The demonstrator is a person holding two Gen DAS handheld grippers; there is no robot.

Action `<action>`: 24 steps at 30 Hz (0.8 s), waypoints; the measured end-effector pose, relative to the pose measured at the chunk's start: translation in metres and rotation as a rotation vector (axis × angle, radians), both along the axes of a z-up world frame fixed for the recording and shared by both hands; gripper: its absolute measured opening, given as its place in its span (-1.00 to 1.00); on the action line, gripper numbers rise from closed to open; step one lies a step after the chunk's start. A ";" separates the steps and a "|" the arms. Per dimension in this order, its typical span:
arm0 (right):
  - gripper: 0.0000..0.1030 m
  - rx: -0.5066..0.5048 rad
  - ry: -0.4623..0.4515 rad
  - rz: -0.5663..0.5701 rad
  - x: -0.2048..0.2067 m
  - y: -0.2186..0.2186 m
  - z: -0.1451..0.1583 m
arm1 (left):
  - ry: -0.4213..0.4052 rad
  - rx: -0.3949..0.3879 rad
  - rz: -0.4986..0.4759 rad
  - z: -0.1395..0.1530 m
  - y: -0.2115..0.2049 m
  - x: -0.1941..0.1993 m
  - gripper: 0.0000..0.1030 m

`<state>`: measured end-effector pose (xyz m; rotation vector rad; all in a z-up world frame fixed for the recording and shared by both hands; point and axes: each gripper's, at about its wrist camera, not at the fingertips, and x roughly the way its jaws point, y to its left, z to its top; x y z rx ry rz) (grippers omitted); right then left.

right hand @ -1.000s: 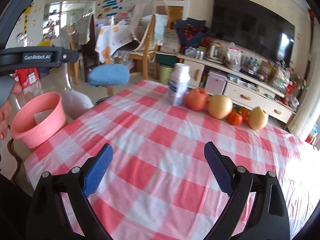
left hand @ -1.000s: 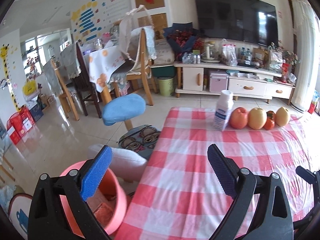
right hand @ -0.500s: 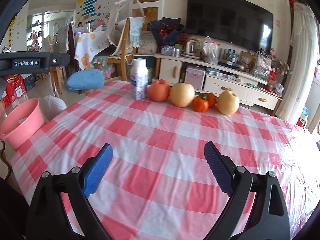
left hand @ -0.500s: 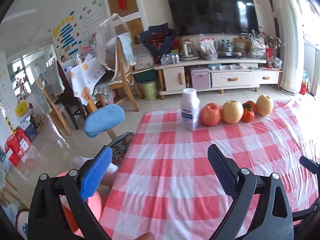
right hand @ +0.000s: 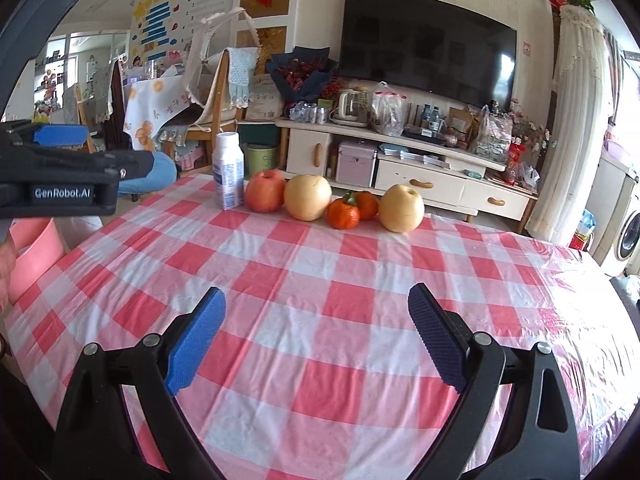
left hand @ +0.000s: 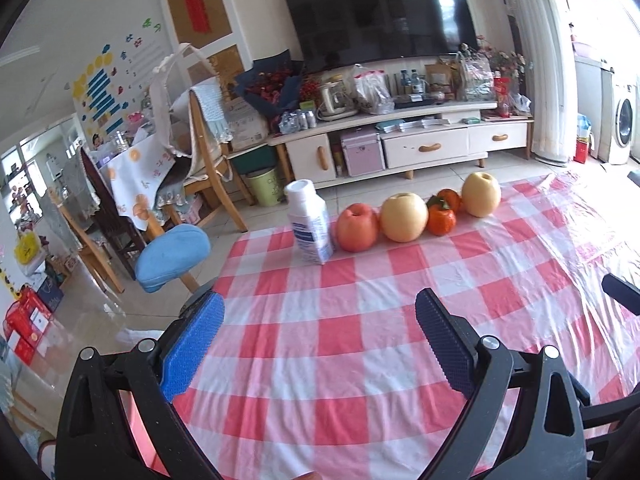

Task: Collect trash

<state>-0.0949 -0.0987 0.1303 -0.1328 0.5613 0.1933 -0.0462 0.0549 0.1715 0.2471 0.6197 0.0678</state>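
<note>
A white plastic bottle (left hand: pixel 309 227) with a blue label stands upright at the far edge of the red-and-white checked table (left hand: pixel 360 320); it also shows in the right wrist view (right hand: pixel 228 171). My left gripper (left hand: pixel 319 344) is open and empty above the table's near left part. My right gripper (right hand: pixel 317 336) is open and empty above the table's middle. A pink bin (right hand: pixel 34 254) stands on the floor off the table's left edge, partly hidden behind the left gripper's body (right hand: pixel 60 184).
A red apple (left hand: pixel 356 227), two yellow pears (left hand: pixel 404 217) and two oranges (left hand: pixel 440 220) line the table's far edge right of the bottle. A blue stool (left hand: pixel 172 256) and wooden chairs stand left. A TV cabinet (left hand: pixel 400 148) lies beyond.
Both grippers have swung to the right, away from the pink bin and toward the bottle and fruit. The bin has left the left wrist view. Both stay open.
</note>
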 end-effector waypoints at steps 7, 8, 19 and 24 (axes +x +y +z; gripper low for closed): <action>0.81 0.027 0.001 -0.045 -0.001 -0.026 0.000 | 0.019 0.003 -0.022 -0.007 -0.022 0.001 0.85; 0.81 0.029 0.003 -0.048 0.000 -0.029 0.000 | 0.018 0.005 -0.021 -0.007 -0.024 0.001 0.85; 0.81 0.042 0.017 -0.057 0.000 -0.040 -0.003 | 0.021 0.075 -0.030 -0.021 -0.047 0.002 0.85; 0.82 0.059 0.037 -0.071 0.002 -0.050 -0.007 | 0.039 0.070 -0.063 -0.034 -0.056 0.002 0.85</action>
